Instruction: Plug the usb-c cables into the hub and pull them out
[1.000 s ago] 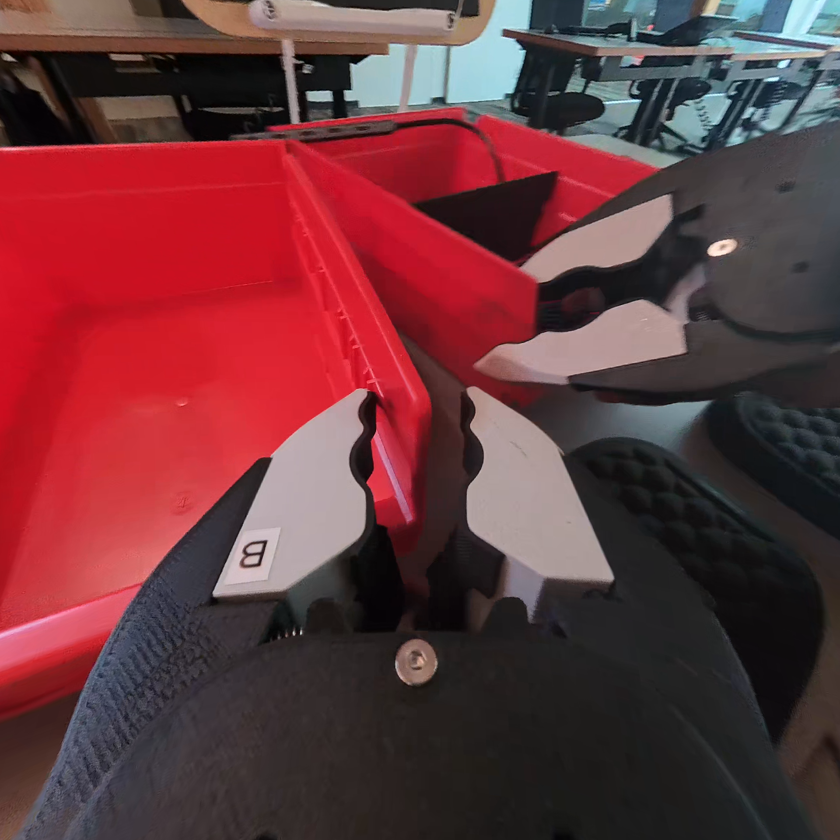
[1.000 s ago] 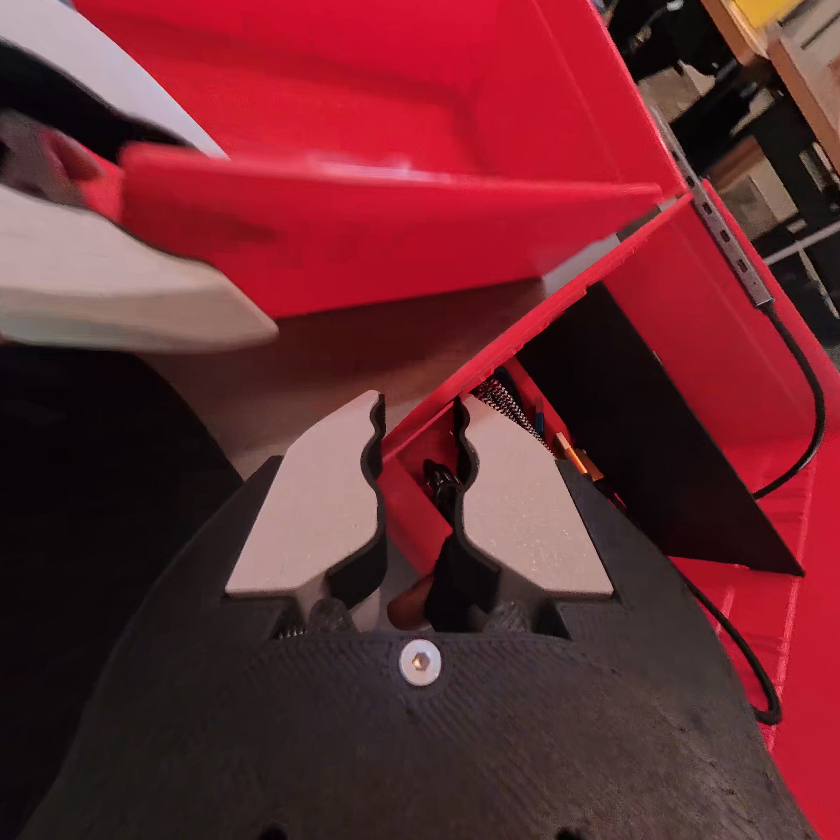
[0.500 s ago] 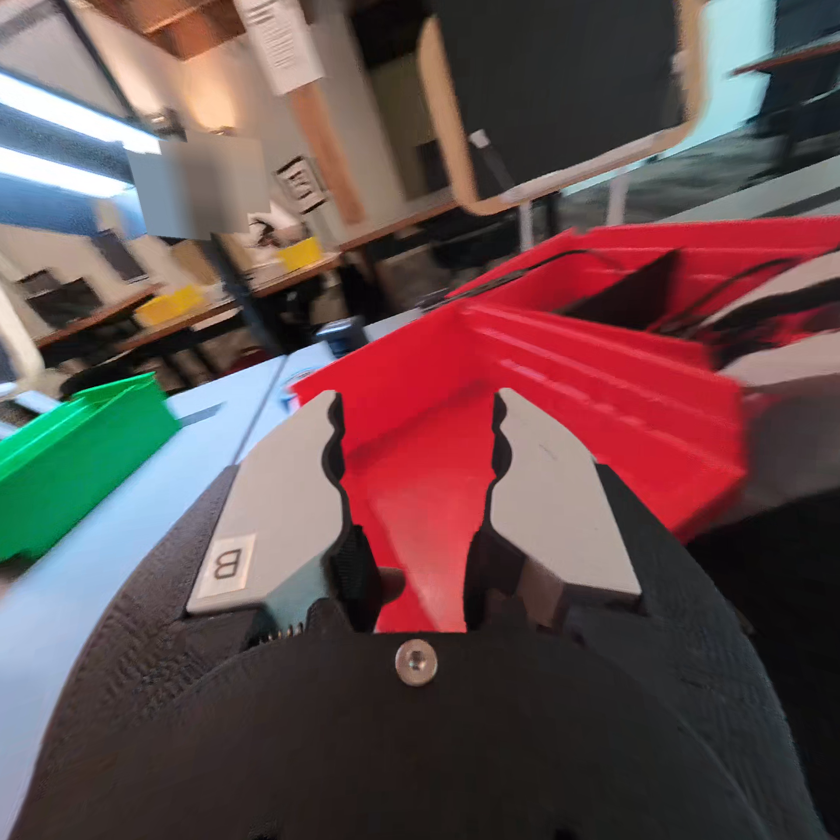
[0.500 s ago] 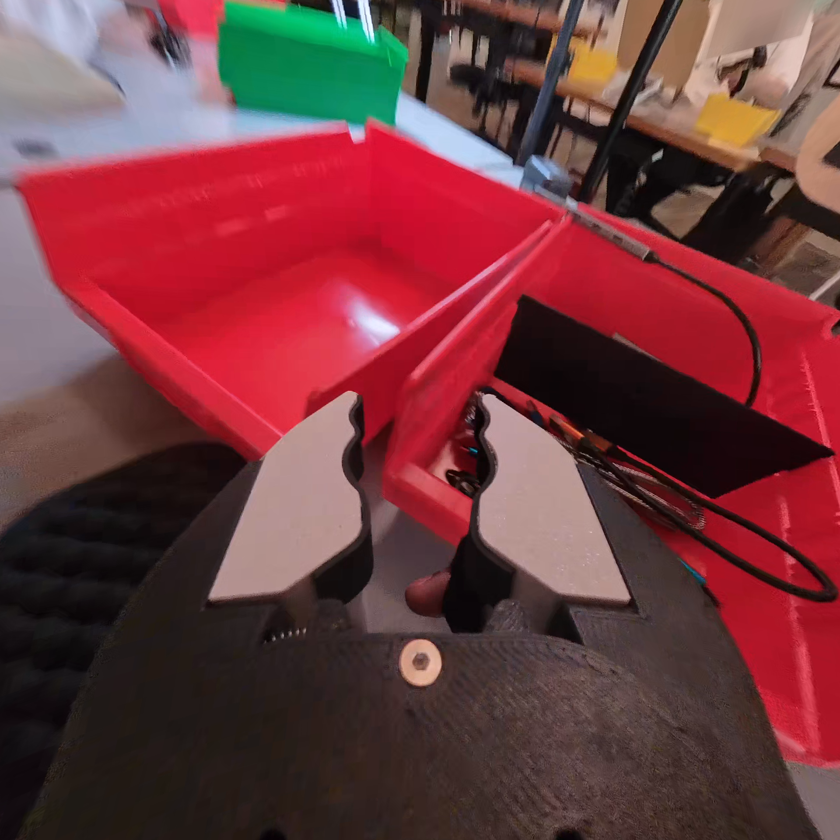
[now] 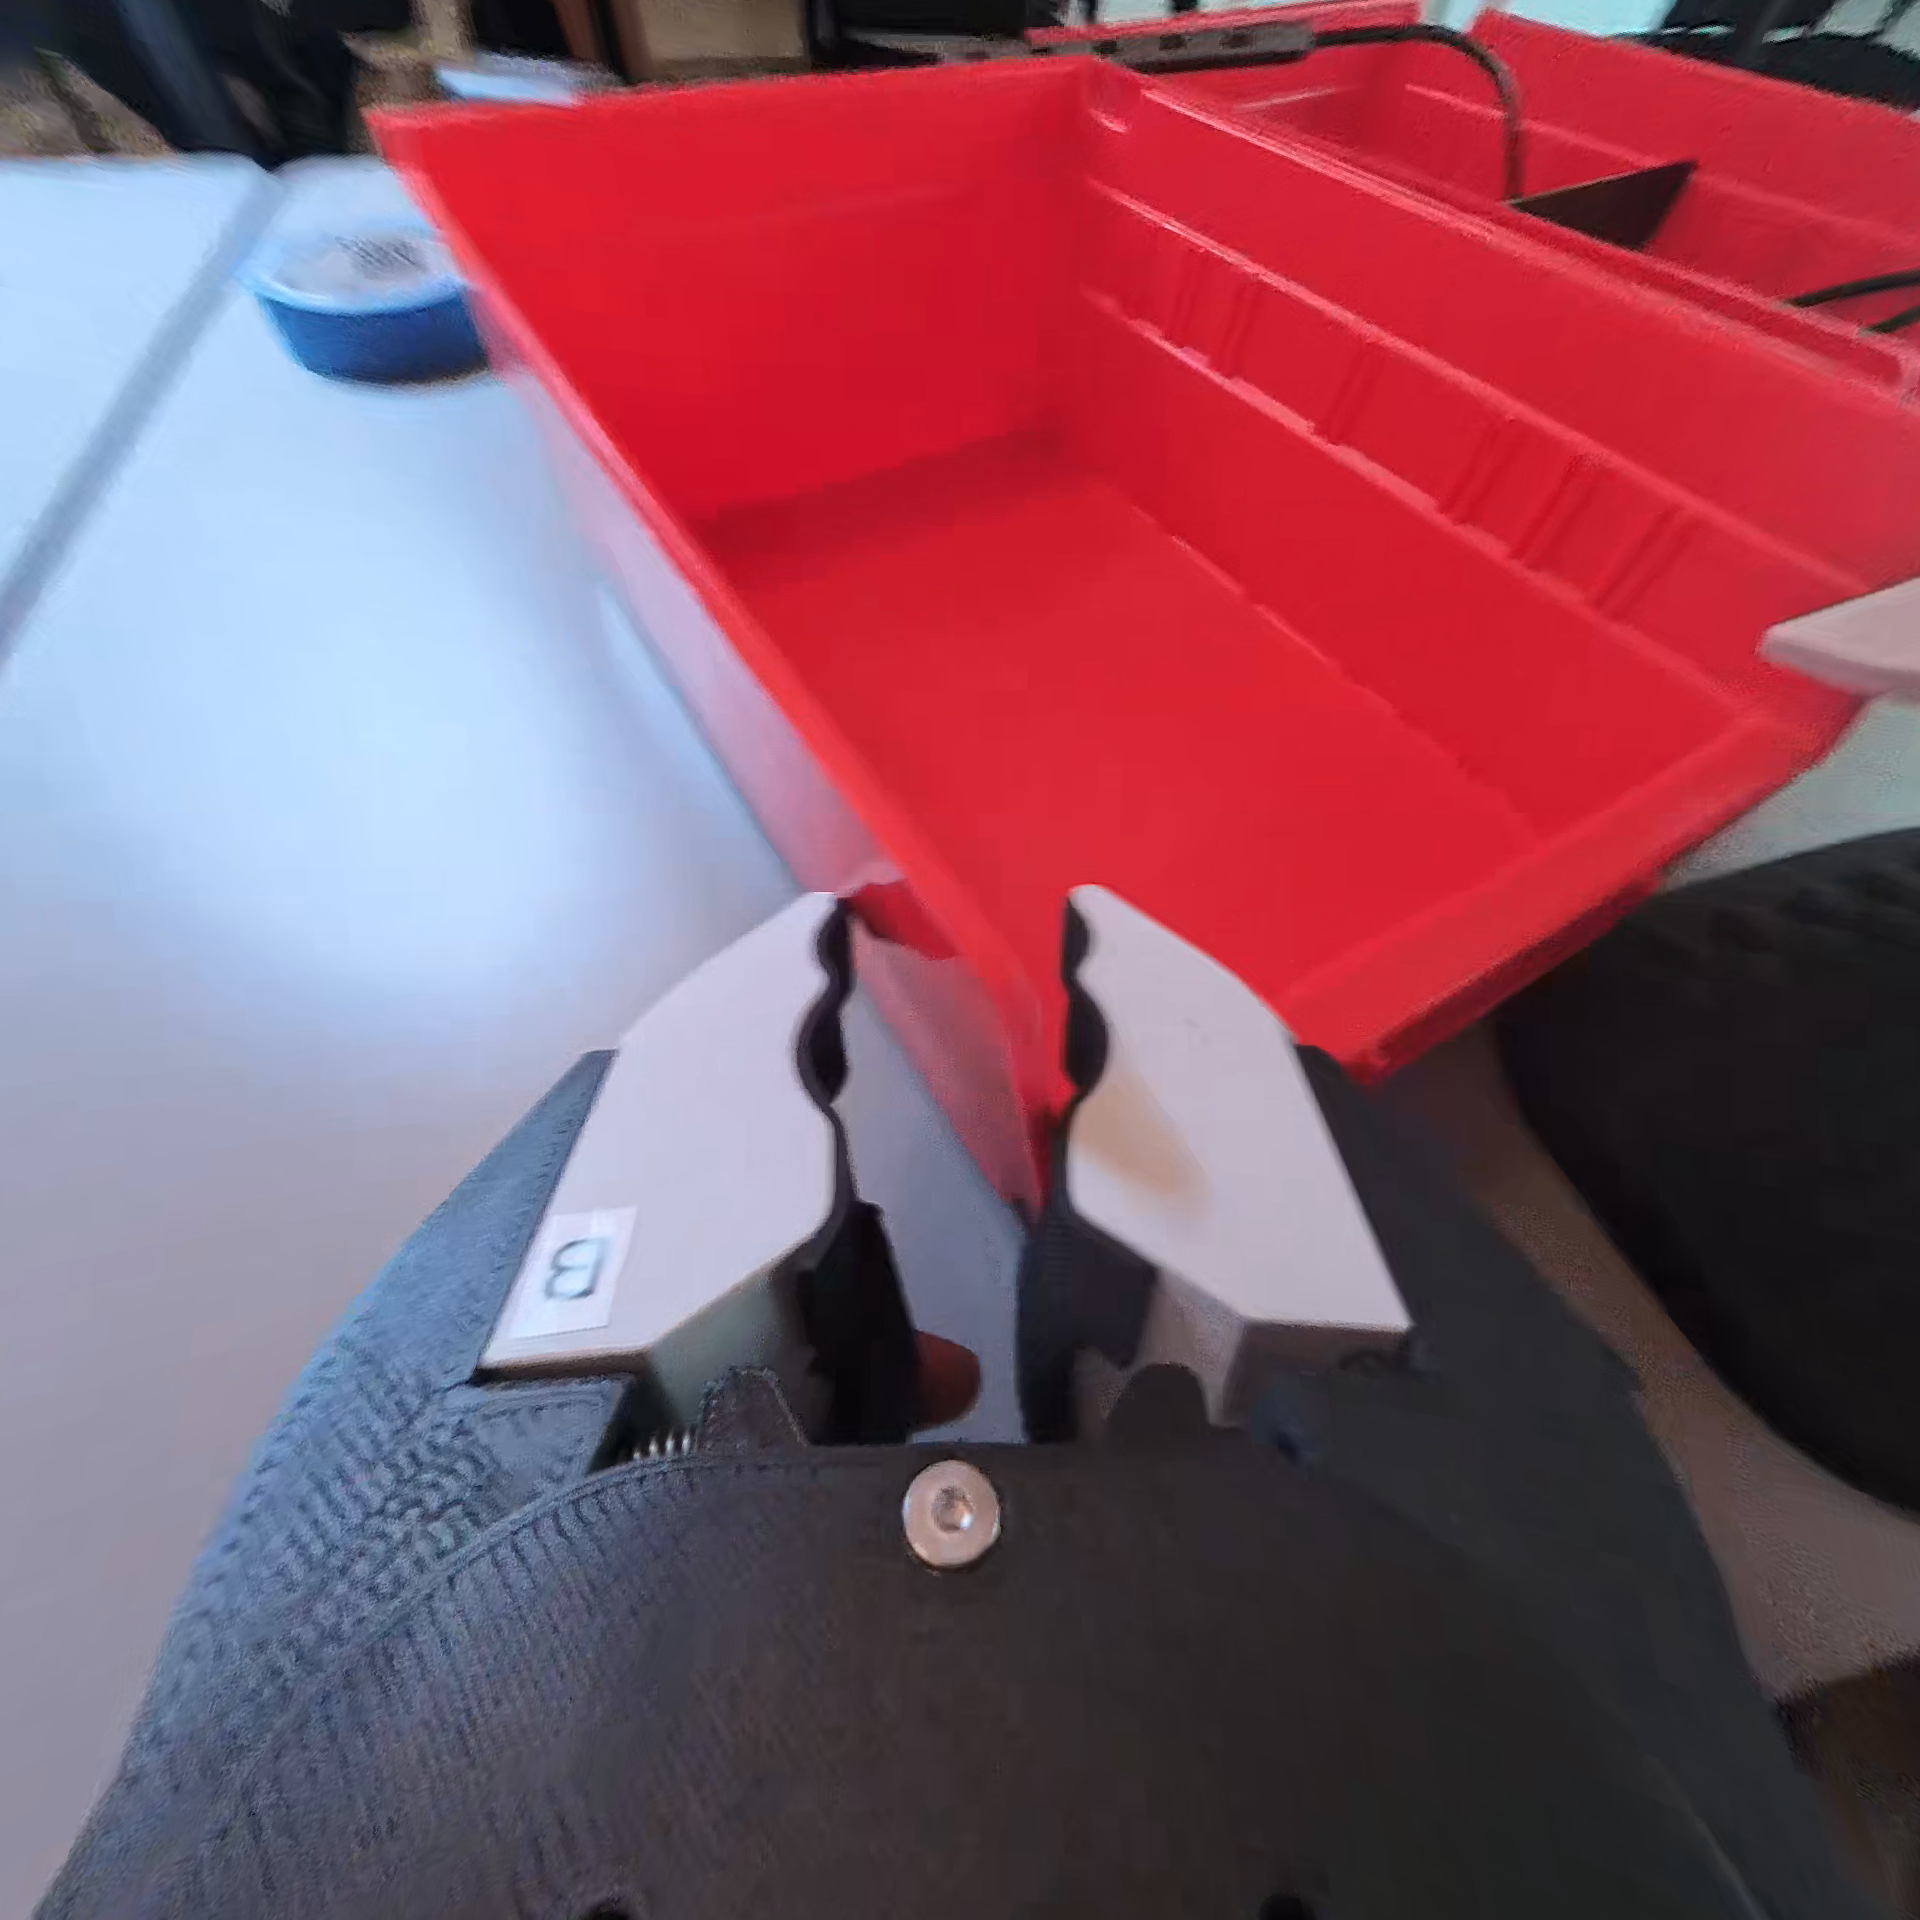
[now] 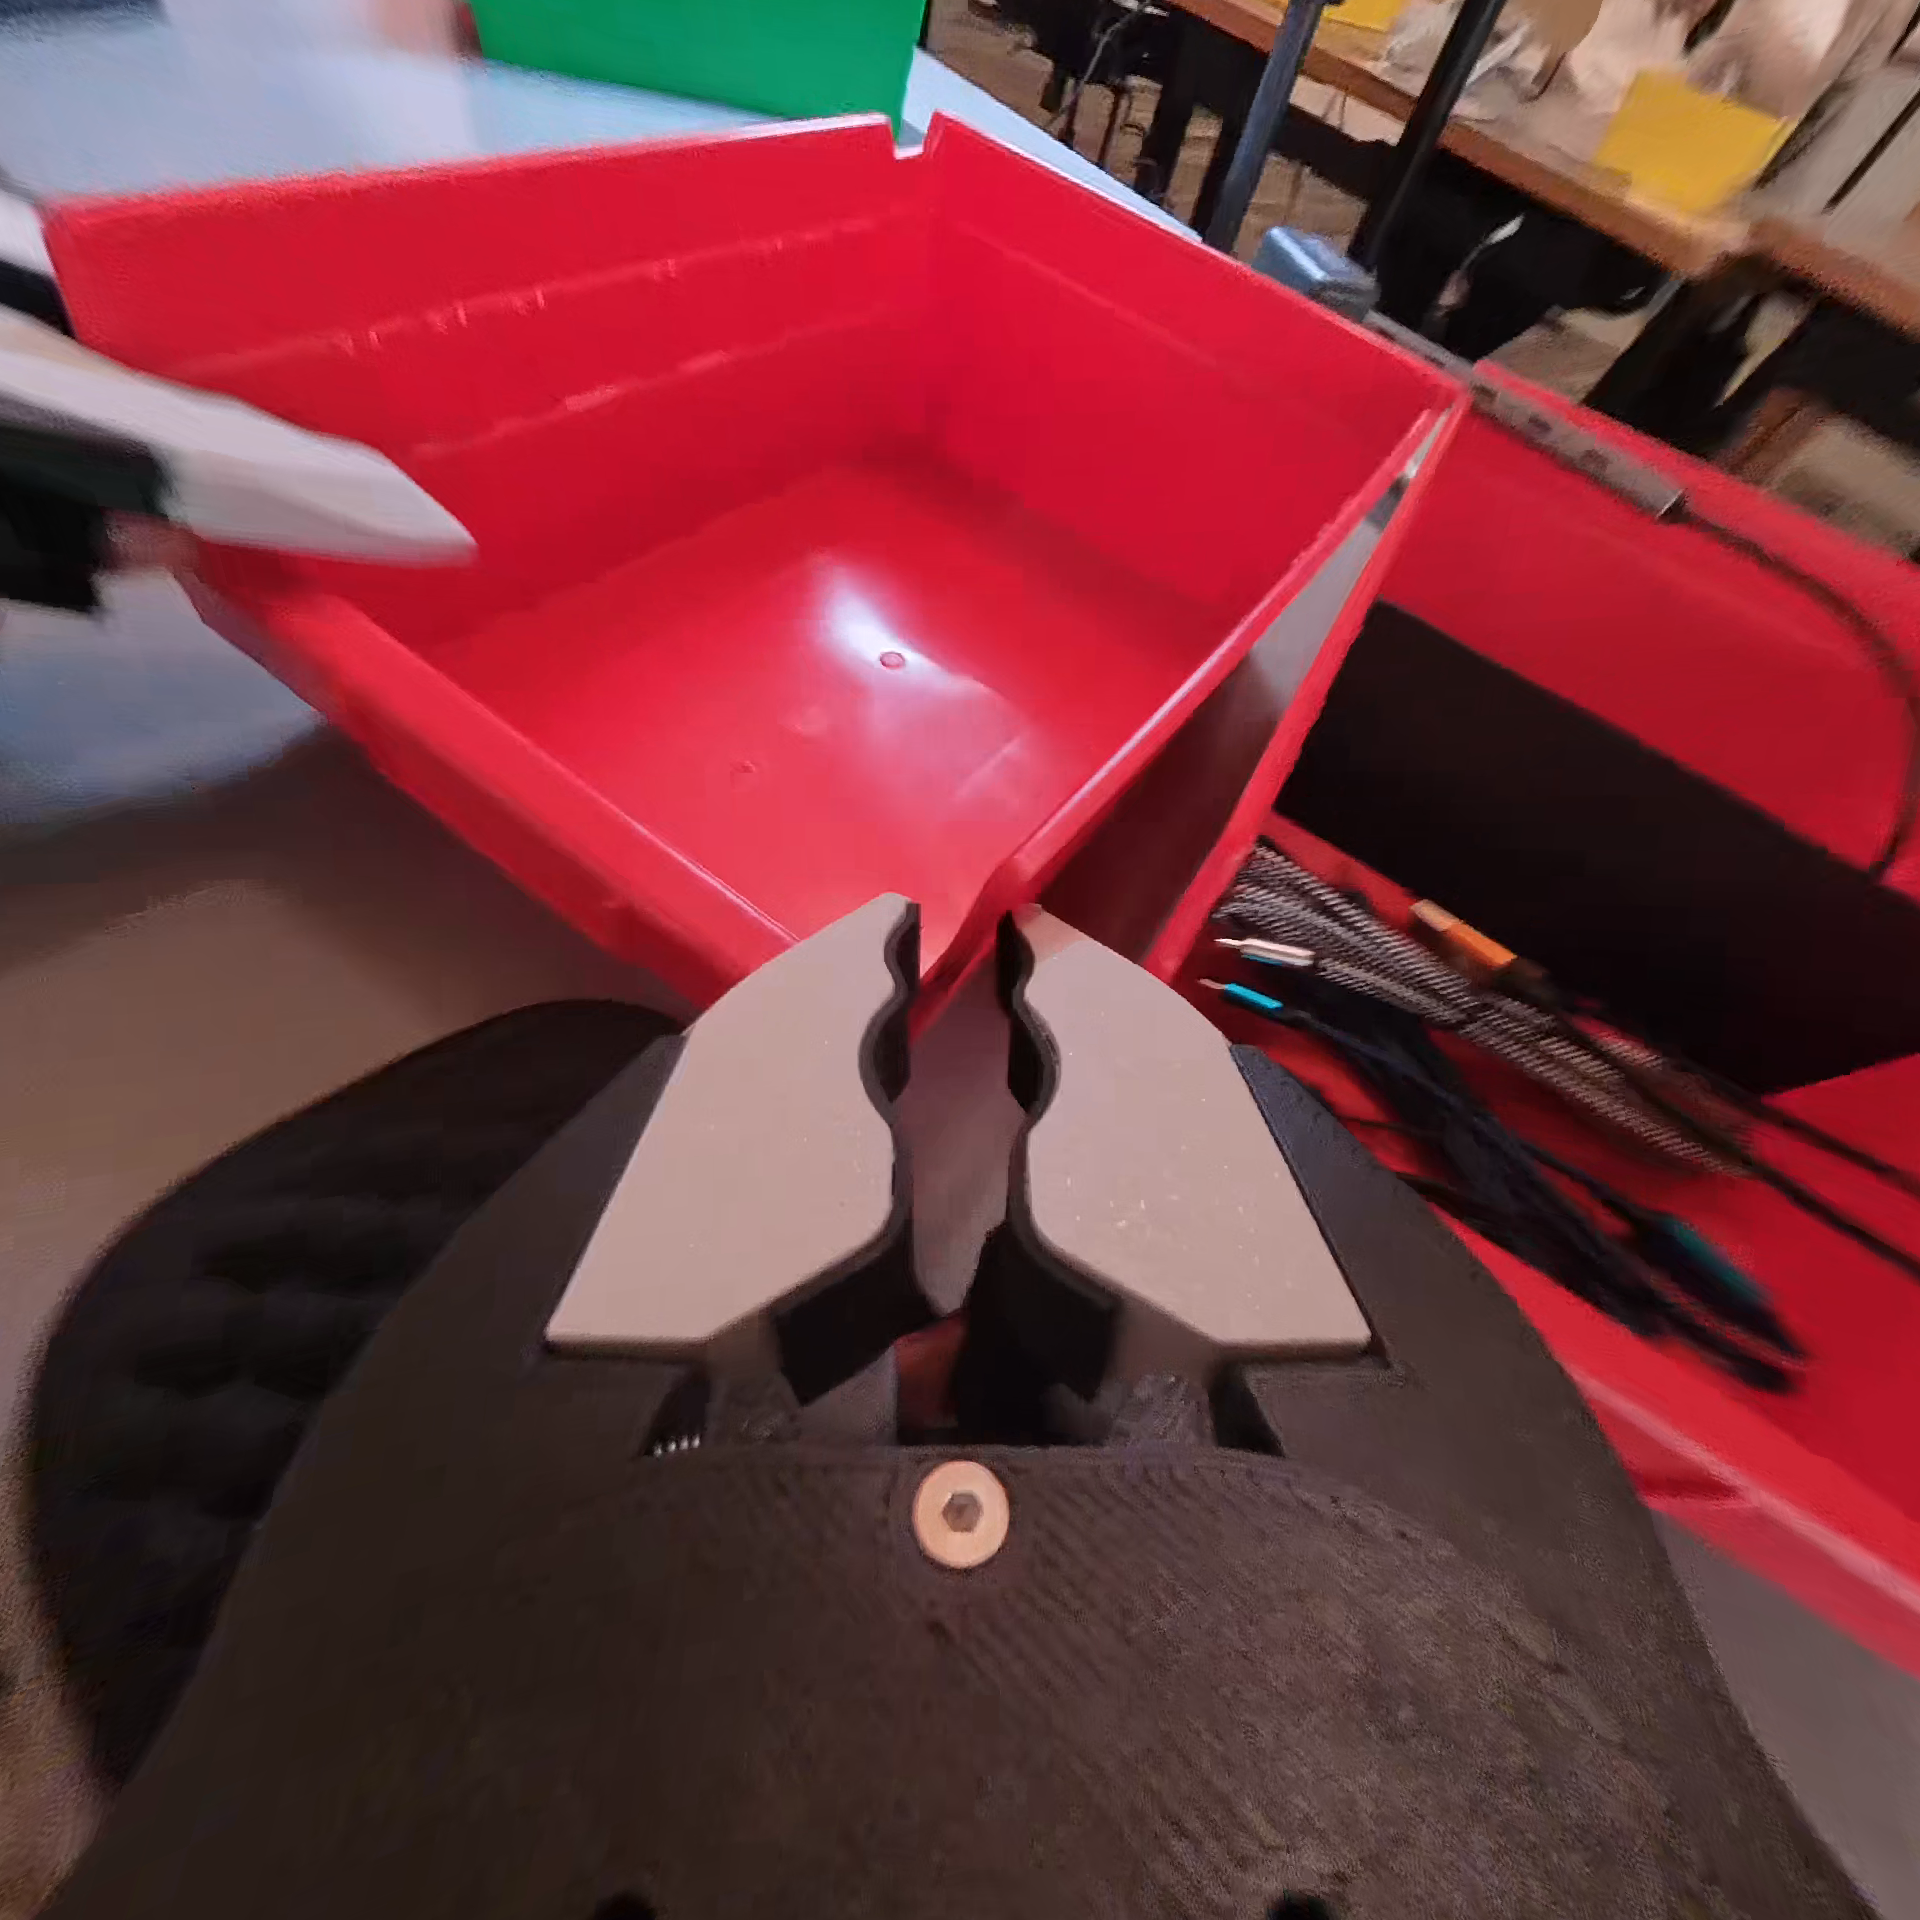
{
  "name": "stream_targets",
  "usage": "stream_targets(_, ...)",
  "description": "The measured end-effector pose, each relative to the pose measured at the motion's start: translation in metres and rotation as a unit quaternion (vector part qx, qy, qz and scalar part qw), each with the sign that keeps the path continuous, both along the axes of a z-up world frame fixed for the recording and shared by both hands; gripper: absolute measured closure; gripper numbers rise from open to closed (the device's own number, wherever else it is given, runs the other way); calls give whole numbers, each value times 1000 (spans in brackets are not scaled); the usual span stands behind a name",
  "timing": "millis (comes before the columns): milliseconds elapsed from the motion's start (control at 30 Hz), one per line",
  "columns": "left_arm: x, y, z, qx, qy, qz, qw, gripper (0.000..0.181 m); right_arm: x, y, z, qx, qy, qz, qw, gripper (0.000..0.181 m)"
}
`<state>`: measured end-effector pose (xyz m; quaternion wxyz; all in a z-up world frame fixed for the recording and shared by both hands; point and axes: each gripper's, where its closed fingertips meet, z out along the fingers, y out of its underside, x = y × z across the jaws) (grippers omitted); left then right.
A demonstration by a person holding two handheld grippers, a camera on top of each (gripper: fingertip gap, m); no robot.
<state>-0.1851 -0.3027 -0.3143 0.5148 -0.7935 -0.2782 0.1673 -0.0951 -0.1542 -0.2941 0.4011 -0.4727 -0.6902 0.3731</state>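
Note:
An empty red bin (image 5: 831,260) lies in front of me. My left gripper (image 5: 956,909) is closed on its near left corner, with the wall running between the fingers. My right gripper (image 6: 958,920) is closed on the same bin's (image 6: 623,291) near right corner. A second red bin (image 6: 1662,582) to the right holds several USB-C cables (image 6: 1455,997) and a black divider (image 6: 1610,831). The grey hub (image 6: 1558,436) sits on that bin's far rim, with its black lead hanging inside. The hub also shows in the left wrist view (image 5: 1195,42). No cable is held.
A blue tape roll (image 5: 364,301) sits on the white table left of the empty bin. A green bin (image 6: 696,42) stands farther back. A black textured pad (image 5: 1714,1143) lies in front of the bins. Desks and chairs stand beyond the table. Tip to tip, the grippers are about 20 cm apart.
My left gripper swung from the empty bin's near right corner to its near left corner and narrowed. My right gripper left the cable bin's corner, moved to the empty bin's right corner and closed.

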Motion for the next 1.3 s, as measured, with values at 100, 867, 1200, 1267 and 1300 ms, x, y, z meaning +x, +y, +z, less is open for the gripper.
stream_targets(100, -5, -17, 10, -45, 81, 48, 995, 165, -8, -6, 16, 46, 41, 13, 998, 169)
stream_targets(867, 139, 226, 212, 173, 301, -149, 926, 163, 180, 201, 150, 102, 258, -210, 937, 171)
stream_targets(1200, 211, 366, 123, 98, 211, -257, 938, 159, 267, 317, 67, 117, 140, -250, 951, 169)
stream_targets(1267, 218, 379, 101, 79, 193, -273, 939, 158, 275, 326, 48, 113, 118, -241, 957, 169)
stream_targets(1300, 221, 384, 91, 66, 187, -281, 939, 158, 279, 330, 39, 114, 106, -237, 959, 169)
